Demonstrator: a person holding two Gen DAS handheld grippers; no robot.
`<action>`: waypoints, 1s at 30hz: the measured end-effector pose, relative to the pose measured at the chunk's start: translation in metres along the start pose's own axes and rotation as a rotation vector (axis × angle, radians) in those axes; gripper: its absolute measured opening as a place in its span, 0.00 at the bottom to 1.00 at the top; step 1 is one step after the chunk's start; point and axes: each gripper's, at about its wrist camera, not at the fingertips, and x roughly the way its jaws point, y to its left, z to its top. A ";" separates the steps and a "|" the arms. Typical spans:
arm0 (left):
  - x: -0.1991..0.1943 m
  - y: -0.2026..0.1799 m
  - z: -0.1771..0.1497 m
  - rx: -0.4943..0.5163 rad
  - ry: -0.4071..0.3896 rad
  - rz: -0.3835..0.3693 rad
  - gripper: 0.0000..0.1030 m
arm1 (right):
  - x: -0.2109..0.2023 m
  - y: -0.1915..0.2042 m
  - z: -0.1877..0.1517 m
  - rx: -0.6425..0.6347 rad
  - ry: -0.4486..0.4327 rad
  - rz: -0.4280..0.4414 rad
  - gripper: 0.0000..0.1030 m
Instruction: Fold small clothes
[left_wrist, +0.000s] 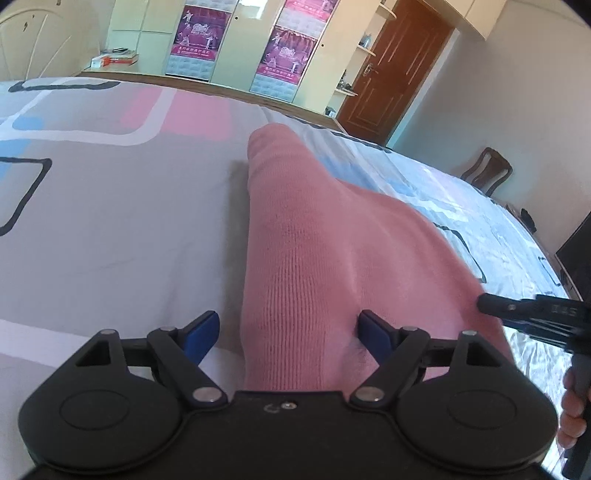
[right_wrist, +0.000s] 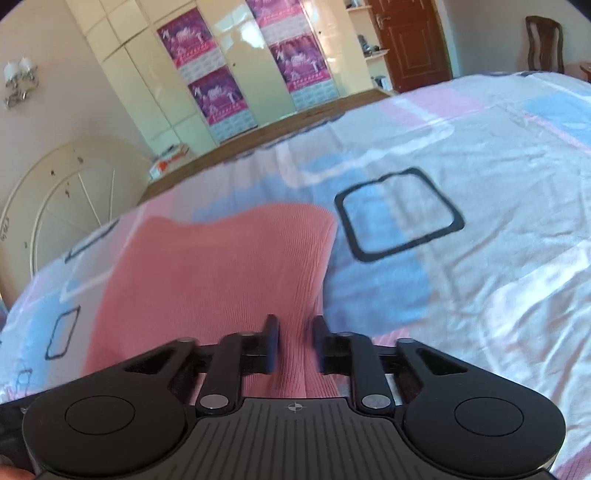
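Note:
A pink knit garment (left_wrist: 314, 236) lies on the patterned bedsheet (left_wrist: 110, 206). My left gripper (left_wrist: 288, 332) is open, its blue-padded fingers wide apart on either side of the garment's near part; the left edge runs between them. My right gripper (right_wrist: 295, 343) is nearly shut, and a fold of the pink garment (right_wrist: 221, 273) is pinched between its fingers at the garment's right edge. The right gripper also shows at the right edge of the left wrist view (left_wrist: 491, 304), at the garment's far side.
The bed carries a sheet with pink, blue and grey squares (right_wrist: 480, 221). A white headboard (right_wrist: 66, 206) stands at one end. Wardrobes with posters (left_wrist: 199, 37), a brown door (left_wrist: 391, 70) and a wooden chair (left_wrist: 487, 170) lie beyond the bed.

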 end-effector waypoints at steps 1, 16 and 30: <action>-0.001 0.002 -0.001 -0.008 0.000 -0.006 0.74 | -0.006 -0.001 0.000 -0.003 -0.002 -0.004 0.38; -0.013 -0.004 -0.004 0.000 0.018 -0.023 0.55 | -0.027 -0.014 -0.039 0.008 0.087 -0.085 0.11; 0.023 -0.047 0.075 0.117 -0.102 -0.034 0.55 | 0.030 0.043 0.043 -0.120 -0.035 -0.094 0.11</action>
